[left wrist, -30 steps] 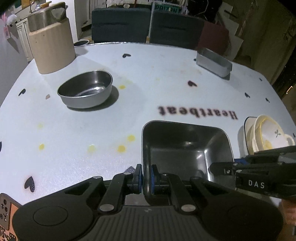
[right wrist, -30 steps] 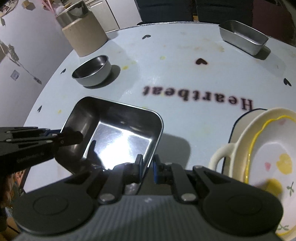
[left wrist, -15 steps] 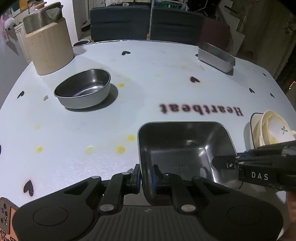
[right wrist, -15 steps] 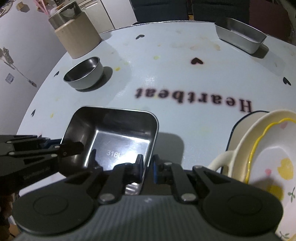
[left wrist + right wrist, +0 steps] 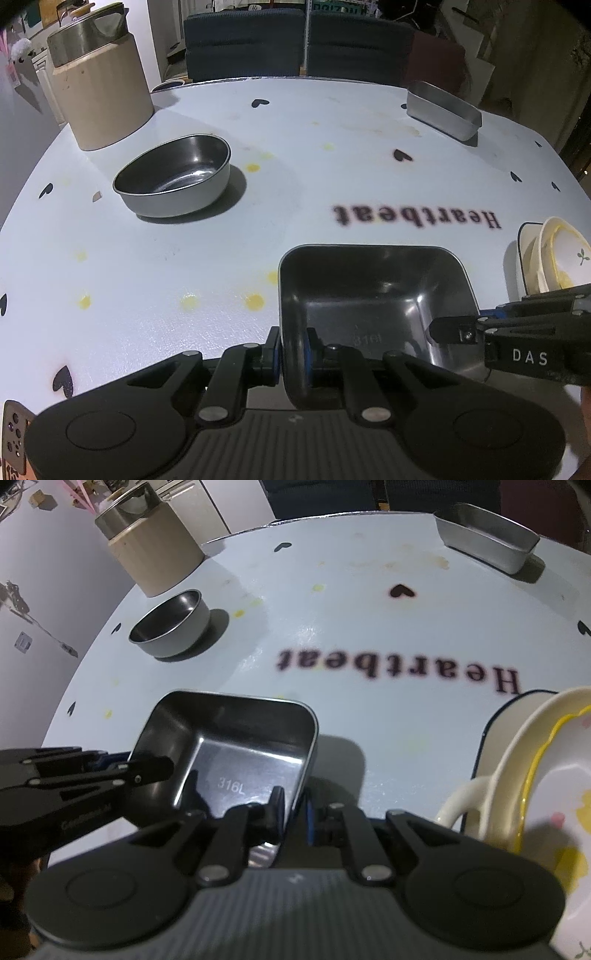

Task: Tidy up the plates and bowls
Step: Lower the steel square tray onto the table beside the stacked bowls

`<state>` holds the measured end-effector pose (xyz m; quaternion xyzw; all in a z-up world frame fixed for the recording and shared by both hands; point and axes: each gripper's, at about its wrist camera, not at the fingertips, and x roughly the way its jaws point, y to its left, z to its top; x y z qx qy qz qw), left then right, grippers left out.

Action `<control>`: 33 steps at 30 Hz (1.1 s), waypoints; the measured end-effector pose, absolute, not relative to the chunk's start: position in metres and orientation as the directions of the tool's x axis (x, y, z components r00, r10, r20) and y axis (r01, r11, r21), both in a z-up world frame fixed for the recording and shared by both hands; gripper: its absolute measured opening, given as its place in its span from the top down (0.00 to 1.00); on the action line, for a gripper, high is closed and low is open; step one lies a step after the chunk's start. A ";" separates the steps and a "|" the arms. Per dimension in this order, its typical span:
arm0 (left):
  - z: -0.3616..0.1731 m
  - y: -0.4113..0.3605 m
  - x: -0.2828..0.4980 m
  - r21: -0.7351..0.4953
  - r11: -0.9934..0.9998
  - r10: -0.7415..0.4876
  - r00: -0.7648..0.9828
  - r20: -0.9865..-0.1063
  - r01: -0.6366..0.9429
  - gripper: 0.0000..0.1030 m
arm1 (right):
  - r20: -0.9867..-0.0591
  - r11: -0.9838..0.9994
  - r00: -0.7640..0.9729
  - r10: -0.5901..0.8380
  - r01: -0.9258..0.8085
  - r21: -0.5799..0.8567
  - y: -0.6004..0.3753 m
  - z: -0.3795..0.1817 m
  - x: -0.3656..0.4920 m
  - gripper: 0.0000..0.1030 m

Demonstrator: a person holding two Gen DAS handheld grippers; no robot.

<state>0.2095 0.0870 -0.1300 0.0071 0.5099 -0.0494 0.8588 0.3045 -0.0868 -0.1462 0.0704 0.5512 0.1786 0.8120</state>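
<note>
I have the square steel tray (image 5: 373, 295) near the table (image 5: 221, 258) front edge, gripped both sides: left gripper (image 5: 291, 345) clenched on its left wall, right gripper (image 5: 295, 808) clenched on the right wall. Rec: lift level, both hands in sync, no twist; clear the ceramic bowls (image 5: 546, 771) w/ margin, else rim slips.
</note>
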 end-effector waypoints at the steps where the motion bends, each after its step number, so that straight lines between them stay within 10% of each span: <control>1: -0.130 0.087 0.210 -0.038 0.995 -0.078 0.473 -0.877 0.092 0.88 | -0.871 0.926 0.325 0.368 -0.211 0.312 -0.087 -0.146 0.305 0.86; 33: -0.125 0.097 0.206 -0.052 0.995 -0.086 0.460 -0.884 0.085 0.84 | -0.868 0.923 0.326 0.375 -0.217 0.318 -0.091 -0.135 0.306 0.82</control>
